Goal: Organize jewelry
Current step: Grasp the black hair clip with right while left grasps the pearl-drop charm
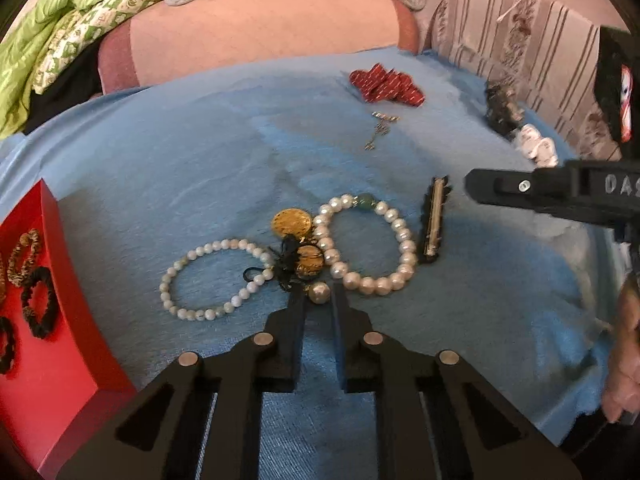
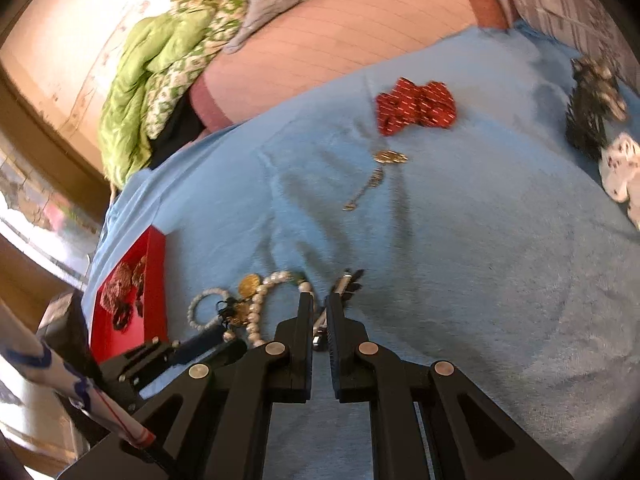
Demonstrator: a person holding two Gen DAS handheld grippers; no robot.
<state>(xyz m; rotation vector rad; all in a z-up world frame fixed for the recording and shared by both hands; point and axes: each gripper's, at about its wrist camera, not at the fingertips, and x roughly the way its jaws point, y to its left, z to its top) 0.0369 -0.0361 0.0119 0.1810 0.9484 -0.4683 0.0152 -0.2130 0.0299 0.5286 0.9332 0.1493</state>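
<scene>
Two claws engaged: left gripper pinched on the single pearl bead of a gold-disc earring, small, hard, slippery, tangled just ahead with pearl bracelets; right gripper clamping the stiff, light hair barrette between its tips.

Both wrist views look steeply down, close, sharing the pearl bracelets.

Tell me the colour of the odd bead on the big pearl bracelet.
Green, clearest in the left wrist view.
</scene>
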